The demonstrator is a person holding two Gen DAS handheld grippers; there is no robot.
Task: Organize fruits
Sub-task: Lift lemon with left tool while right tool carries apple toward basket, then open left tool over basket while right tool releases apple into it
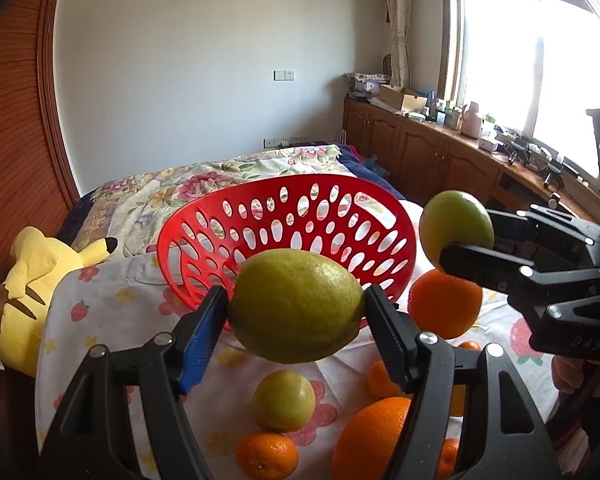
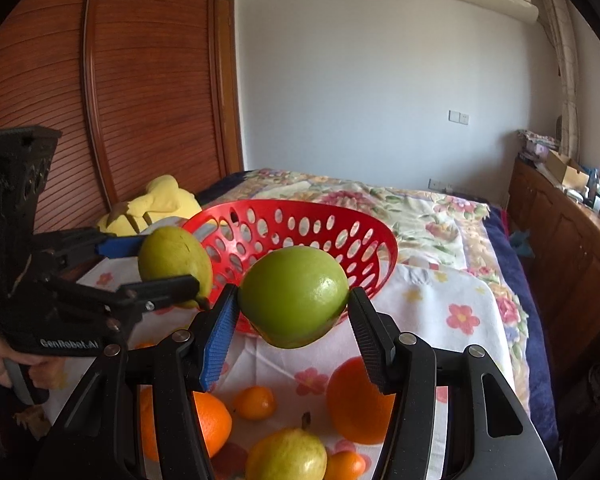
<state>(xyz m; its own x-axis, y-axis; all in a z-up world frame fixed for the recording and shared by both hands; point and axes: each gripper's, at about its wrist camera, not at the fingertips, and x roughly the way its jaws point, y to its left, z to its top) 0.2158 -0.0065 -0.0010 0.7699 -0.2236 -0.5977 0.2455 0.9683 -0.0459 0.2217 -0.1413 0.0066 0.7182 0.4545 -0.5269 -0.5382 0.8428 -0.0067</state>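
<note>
now each hand-held gripper, left (image 1: 296, 306) and right (image 2: 293, 302), is clamped on 1 green fruit, with the red basket (image 1: 260, 196) just ahead of both.

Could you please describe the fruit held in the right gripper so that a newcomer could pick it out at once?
Start at the red perforated basket on the flowered cloth. Just in front of it, lifted clear of the cloth, the right gripper clamps a round green apple. It is smoother and greener than the yellowish fruit in the left gripper.
</note>
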